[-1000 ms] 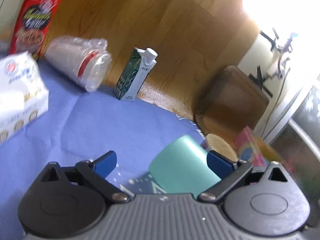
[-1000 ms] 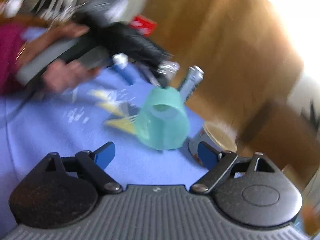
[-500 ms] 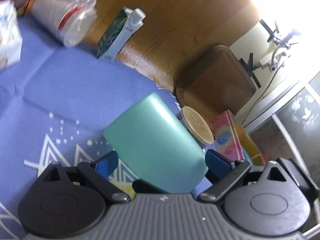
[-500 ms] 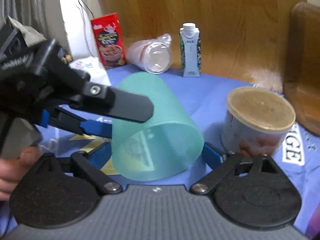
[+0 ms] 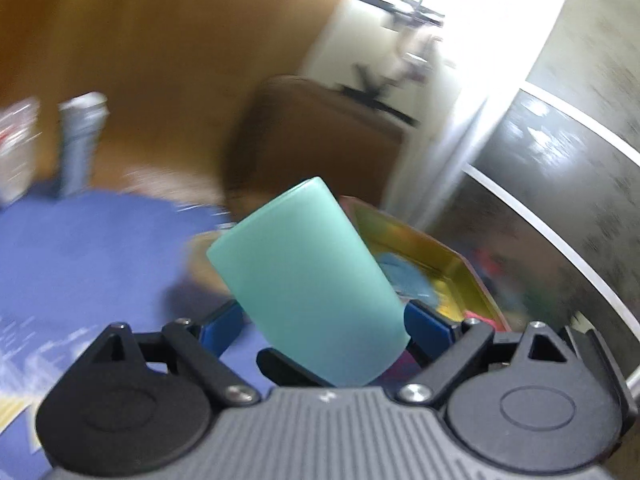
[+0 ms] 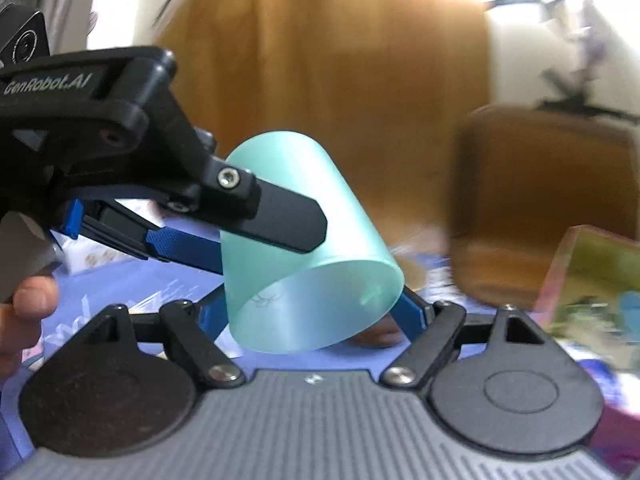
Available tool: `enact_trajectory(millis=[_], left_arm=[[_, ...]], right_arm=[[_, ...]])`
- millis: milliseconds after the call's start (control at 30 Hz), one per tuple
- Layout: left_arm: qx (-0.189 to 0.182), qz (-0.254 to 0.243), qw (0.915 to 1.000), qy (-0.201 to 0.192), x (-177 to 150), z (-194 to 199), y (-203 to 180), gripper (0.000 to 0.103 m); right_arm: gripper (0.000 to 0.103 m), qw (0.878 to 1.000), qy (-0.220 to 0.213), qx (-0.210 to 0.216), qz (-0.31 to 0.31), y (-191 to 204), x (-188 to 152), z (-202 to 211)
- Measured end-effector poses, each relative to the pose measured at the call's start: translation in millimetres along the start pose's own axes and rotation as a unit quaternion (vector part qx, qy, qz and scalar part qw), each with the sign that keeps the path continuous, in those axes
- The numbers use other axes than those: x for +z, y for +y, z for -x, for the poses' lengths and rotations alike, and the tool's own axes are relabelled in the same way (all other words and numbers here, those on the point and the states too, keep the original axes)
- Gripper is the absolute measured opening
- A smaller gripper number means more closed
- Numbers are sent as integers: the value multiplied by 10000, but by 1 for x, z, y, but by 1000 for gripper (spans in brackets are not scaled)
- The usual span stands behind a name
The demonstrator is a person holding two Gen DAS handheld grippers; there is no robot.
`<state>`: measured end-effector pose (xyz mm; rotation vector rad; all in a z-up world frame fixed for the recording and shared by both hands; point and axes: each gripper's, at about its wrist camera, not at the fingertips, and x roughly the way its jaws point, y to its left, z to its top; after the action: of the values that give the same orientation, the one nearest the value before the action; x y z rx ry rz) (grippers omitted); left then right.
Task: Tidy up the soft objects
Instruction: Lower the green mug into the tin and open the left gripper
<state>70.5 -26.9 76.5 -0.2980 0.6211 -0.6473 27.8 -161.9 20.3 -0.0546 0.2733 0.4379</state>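
A: Far left, what's there?

B: In the left wrist view a blurred carton (image 5: 82,140) stands at the back edge of the surface (image 5: 80,264), which wears a blue cloth. Half a second ago carton and cloth were sharp; now both are smeared.

A: And the cup?

B: The cup (image 5: 308,284) is a smooth, frosted teal cone of soft plastic. The left hand-held gripper (image 5: 320,320) pinches its wall, one black finger outside and a blue pad inside, as the right wrist view shows (image 6: 276,220). The cup is off the surface, tilted, mouth toward the right camera. Earlier it lay lower over the cloth.

A: The other one?

B: The right hand-held gripper (image 6: 312,312) has its jaws spread either side of the cup's rim; I cannot tell whether they touch it.

A: Further right?

B: A shiny gold-lined tin (image 5: 420,256) with something blue inside, now just behind the cup. Its right side is cut off, and the contents are too blurred to name.
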Motion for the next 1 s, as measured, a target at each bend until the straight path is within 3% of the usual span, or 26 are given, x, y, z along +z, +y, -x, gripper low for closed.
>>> enact_trajectory(millis=[200, 333, 467, 500, 600, 733, 1000], left_arm=[[-712, -670, 9942, 443, 9, -77, -80, 91], [-968, -898, 9880, 795, -1, -134, -122, 91], [-827, -1471, 9826, 774, -2, -185, -165, 90], [-756, -1603, 9812, 766, -3, -197, -174, 89], [-601, -1647, 9798, 964, -7, -228, -187, 89], [-708, -1535, 9793, 1115, -20, -236, -186, 89], [-529, -1631, 9810, 910, -27, -207, -183, 90]], right_arm=[[84, 9941, -274, -986, -355, -68, 1, 53], [85, 9834, -226, -1588, -843, -120, -15, 79], [86, 9670, -160, -2072, -1474, -166, -22, 83], [91, 9624, -105, -2223, -1560, -175, -23, 82], [96, 9465, -1, -2834, -1544, -195, -27, 79], [96, 9393, -232, -2913, -1800, -196, -45, 100], [95, 9344, -832, -2940, -1829, -169, -67, 127]])
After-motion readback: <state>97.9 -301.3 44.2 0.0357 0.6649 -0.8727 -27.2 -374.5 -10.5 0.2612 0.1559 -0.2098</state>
